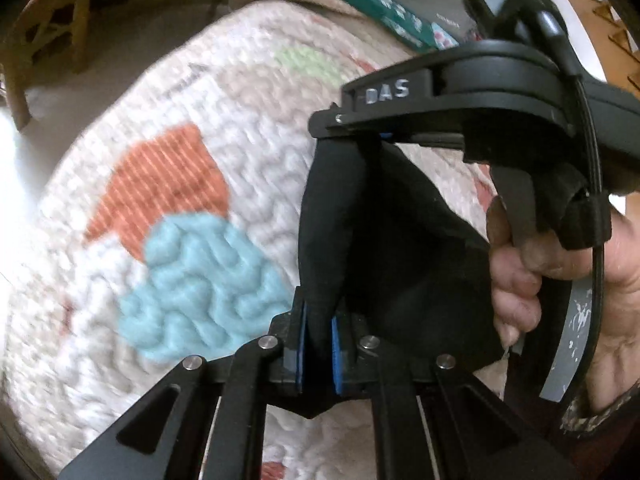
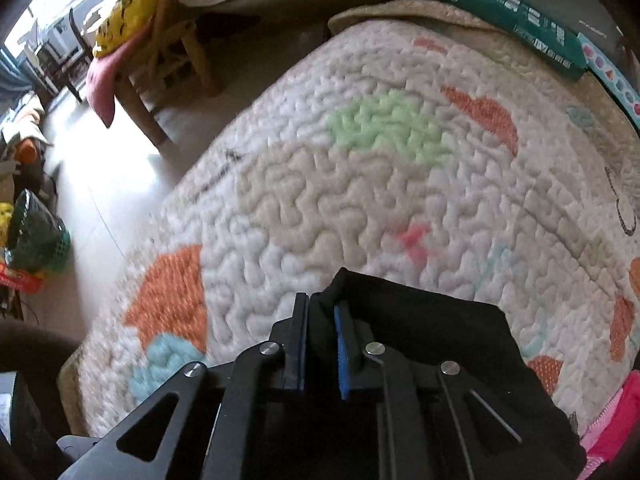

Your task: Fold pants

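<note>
The black pants [image 1: 384, 248] hang in the air above a quilted bed cover. My left gripper [image 1: 319, 344] is shut on one edge of the pants, the cloth pinched between its blue pads. My right gripper [image 1: 380, 136] shows in the left wrist view just above and beyond, shut on another part of the same cloth, with a hand on its handle. In the right wrist view my right gripper [image 2: 320, 340] pinches the black pants [image 2: 432, 344], which drape off to the right over the cover. The two grippers are close together.
The white quilted cover [image 2: 360, 208] with orange, green and blue patches spreads below. Green and teal boxes [image 2: 500, 8] lie along its far edge. A wooden chair [image 2: 168, 52] with a yellow bag stands on the floor to the left. Pink cloth [image 2: 616, 424] lies at the lower right.
</note>
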Motion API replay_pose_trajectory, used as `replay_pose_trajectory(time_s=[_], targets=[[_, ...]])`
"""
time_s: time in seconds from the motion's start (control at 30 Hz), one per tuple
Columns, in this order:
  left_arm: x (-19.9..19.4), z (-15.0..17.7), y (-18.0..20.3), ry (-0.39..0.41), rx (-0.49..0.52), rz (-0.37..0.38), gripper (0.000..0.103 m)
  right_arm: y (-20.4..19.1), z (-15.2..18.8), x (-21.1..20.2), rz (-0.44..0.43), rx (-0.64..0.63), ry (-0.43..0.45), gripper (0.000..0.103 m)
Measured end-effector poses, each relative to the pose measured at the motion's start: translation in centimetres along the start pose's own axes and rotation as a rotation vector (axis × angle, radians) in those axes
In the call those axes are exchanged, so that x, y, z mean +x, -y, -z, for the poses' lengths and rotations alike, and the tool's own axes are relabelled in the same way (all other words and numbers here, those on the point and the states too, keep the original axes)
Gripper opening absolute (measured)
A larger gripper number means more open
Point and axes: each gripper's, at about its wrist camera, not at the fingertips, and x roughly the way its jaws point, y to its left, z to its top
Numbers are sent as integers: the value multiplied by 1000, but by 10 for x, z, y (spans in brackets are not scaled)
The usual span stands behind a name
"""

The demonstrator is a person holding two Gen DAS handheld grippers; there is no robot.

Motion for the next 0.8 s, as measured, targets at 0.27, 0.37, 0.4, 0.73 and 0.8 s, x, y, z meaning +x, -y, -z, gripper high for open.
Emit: replay_pose_trajectory(time_s=[0.27, 0.37, 0.4, 0.73, 0.8], targets=[[-2, -20, -39, 7, -177, -34, 13, -30, -42, 0, -66, 11, 57, 21], [-7, -18, -43, 13, -178, -49, 16, -32, -44, 13, -90, 32, 38, 39], [-11, -16, -42, 21, -172, -55, 17, -27, -41, 7, -111, 47, 61, 46], [-48, -12, -36, 165, -100, -166, 18, 56, 65, -102, -60, 287, 310, 48], [-54, -3, -32, 184, -43, -186, 21, 54, 90, -105, -89, 315, 320, 38]])
